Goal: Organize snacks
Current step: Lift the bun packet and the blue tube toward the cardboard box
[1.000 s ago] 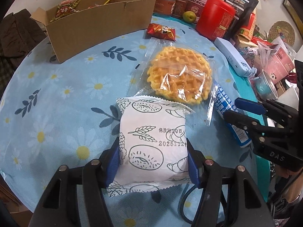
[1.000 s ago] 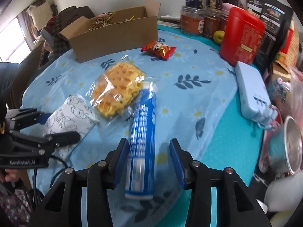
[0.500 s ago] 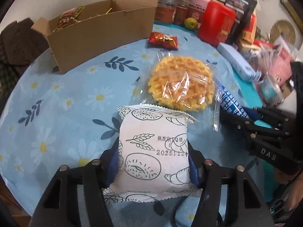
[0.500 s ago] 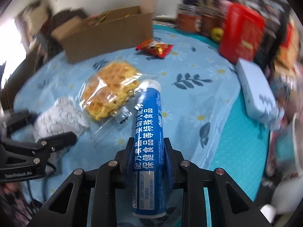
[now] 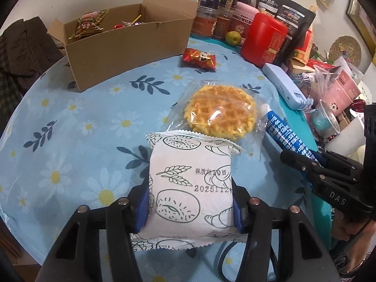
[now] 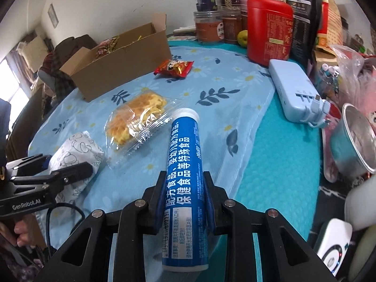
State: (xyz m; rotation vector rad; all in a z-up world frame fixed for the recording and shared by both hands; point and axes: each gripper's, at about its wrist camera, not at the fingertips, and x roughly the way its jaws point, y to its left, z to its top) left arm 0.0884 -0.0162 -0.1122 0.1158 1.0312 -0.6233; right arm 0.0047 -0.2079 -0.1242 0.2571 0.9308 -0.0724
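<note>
My left gripper (image 5: 190, 202) is shut on a white bread packet (image 5: 190, 183) printed with pastry drawings, held just above the floral tablecloth. My right gripper (image 6: 184, 197) is shut on a blue tube (image 6: 184, 171) with a white cap, lifted off the table. A wrapped round waffle (image 5: 219, 111) lies just beyond the packet, also in the right wrist view (image 6: 138, 117). A small red snack packet (image 5: 199, 58) lies further back. An open cardboard box (image 5: 122, 42) with snacks inside stands at the back left.
A red canister (image 5: 263, 40), jars, dark bags and a green fruit (image 5: 233, 38) line the back edge. A pale blue power strip (image 6: 296, 94), a metal cup (image 6: 352, 138) and bags crowd the right side. A chair with clothes stands left.
The right gripper closed on the blue tube and lifted it off the table. The left gripper closed tighter on the bread packet and raised it slightly.
</note>
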